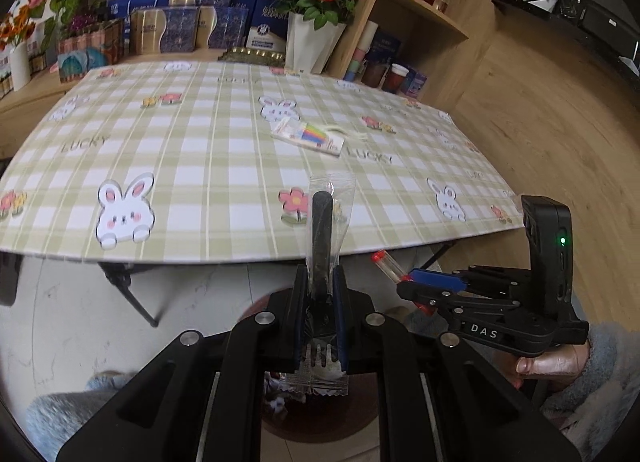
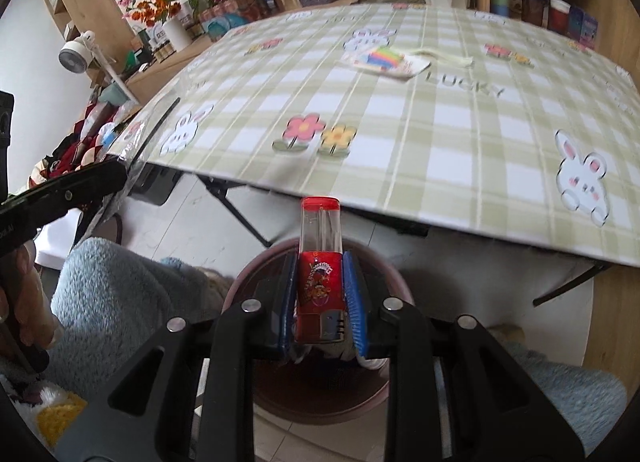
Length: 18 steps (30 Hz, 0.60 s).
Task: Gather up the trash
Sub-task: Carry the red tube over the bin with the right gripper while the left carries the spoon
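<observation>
Right, both grippers are loaded and off the table edge, over the floor.

Biggest first: the table (image 1: 200, 150) with the check cloth fills the upper half of both views. One piece of trash is left on it, a flat card packet with rainbow stripes (image 2: 386, 60), at about 1 o'clock from your right gripper, roughly mid-table. It looks thin, light and stiff-ish, lying flat, so pinching from above will likely skate off it. You probably need to get a finger under an edge or slide it to the table rim.

Below you, the reddish bin (image 2: 320, 382) sits under the right gripper, at 6 o'clock.

Right gripper (image 2: 320, 298): jaws clamped on the red lighter (image 2: 320, 282) across its lower body, clear top pointing to 12 o'clock. It's hard and smooth plastic, light, could slip if you ease off; the grip is mid-body, which is fine.

Left gripper (image 1: 320, 302): jaws fully closed on the wrapped black fork (image 1: 322, 238), pinched near the tine end through the clear film, handle sticking up to 12 o'clock. It's very light, but the film is slick and crinkly, so it may twist in the pads.
</observation>
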Tool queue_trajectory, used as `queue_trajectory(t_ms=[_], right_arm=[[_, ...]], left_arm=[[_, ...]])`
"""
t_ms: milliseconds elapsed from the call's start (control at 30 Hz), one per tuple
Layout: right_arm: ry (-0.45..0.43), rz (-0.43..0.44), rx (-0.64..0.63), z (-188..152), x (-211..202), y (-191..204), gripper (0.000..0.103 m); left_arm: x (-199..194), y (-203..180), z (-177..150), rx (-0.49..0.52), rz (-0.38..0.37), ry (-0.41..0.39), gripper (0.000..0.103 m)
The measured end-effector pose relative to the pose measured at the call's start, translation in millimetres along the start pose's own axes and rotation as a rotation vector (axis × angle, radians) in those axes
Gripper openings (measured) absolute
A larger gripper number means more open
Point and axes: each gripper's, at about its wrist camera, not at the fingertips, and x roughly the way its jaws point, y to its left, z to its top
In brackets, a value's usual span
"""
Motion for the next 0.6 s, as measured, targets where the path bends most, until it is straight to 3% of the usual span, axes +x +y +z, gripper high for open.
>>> queue_trajectory(t_ms=[600], right_arm=[[0.25,0.135,-0.088,-21,77,40,0.026]], left_arm=[[12,23,-12,-0.071,0.006,0.026,0.013]])
